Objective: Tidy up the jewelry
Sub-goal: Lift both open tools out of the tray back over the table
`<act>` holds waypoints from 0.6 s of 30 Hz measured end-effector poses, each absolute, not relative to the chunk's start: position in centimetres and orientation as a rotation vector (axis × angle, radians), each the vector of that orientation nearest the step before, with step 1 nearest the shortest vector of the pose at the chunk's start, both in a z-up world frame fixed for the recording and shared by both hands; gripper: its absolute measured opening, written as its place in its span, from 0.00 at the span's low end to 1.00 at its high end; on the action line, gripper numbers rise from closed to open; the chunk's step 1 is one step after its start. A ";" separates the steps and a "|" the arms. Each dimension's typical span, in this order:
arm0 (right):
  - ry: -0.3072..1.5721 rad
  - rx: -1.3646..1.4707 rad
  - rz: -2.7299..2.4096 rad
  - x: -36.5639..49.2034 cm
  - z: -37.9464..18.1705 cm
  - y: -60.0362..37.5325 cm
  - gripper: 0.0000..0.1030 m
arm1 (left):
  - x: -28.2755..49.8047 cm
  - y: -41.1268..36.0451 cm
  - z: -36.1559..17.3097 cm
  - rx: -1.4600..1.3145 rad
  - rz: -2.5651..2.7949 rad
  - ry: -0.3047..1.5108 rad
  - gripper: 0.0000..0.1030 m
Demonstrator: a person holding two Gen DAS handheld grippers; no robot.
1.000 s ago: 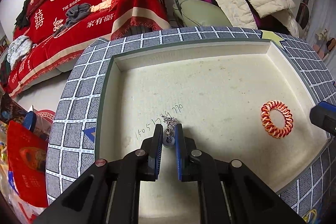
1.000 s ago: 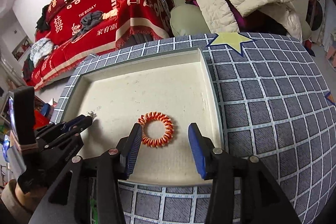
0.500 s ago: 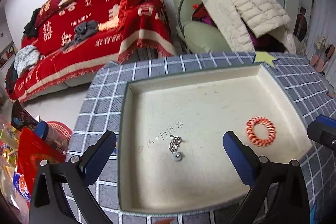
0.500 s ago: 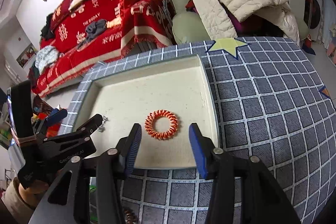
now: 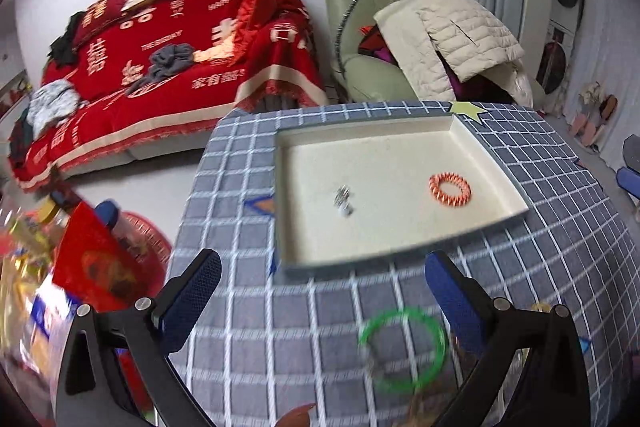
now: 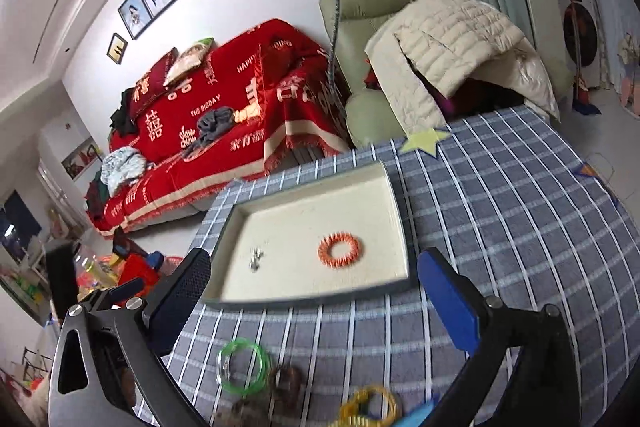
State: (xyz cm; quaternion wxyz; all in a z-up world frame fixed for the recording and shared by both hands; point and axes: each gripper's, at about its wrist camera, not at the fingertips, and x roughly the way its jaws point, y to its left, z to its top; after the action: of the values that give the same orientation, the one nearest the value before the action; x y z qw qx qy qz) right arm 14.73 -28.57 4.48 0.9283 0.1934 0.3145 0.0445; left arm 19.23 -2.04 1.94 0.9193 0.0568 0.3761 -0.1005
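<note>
Tray (image 5: 400, 247): coil ring (image 5: 449, 189) and pendant (image 5: 343, 202) lying inside. Both claws (image 5: 320, 301) (image 6: 316, 301) spread, empty (right being opened). Green bangle (image 6: 243, 365), on surface, judged next; descent and pinching being called for.

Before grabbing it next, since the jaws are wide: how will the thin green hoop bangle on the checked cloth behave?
The thin green hoop bangle looks rigid and light. Lying flat on the cloth, it probably slides when nudged.

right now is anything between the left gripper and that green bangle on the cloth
Nothing visible is in the way. The green bangle lies flat on the checked tablecloth, just ahead of the open left gripper. Other bracelets sit beside it, not in front. The tray lies beyond it.
</note>
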 end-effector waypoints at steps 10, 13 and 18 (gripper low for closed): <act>0.806 0.376 0.048 8.3 0.1 -29.2 1.00 | 11.0 1.8 -1.4 0.048 -0.181 0.816 1.00; 0.862 0.338 0.022 7.3 -1.8 -29.1 1.00 | 9.3 1.8 -2.9 0.056 -0.171 0.839 1.00; 0.936 0.341 -0.013 6.6 -4.3 -29.5 1.00 | 8.0 0.8 -4.2 0.120 -0.166 0.834 1.00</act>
State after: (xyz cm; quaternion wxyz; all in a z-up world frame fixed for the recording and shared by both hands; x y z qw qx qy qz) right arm 6.57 -29.47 -4.26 0.8785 0.1634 0.4489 -0.0063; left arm 8.00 0.84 -4.15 0.9092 0.0581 0.4043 -0.0807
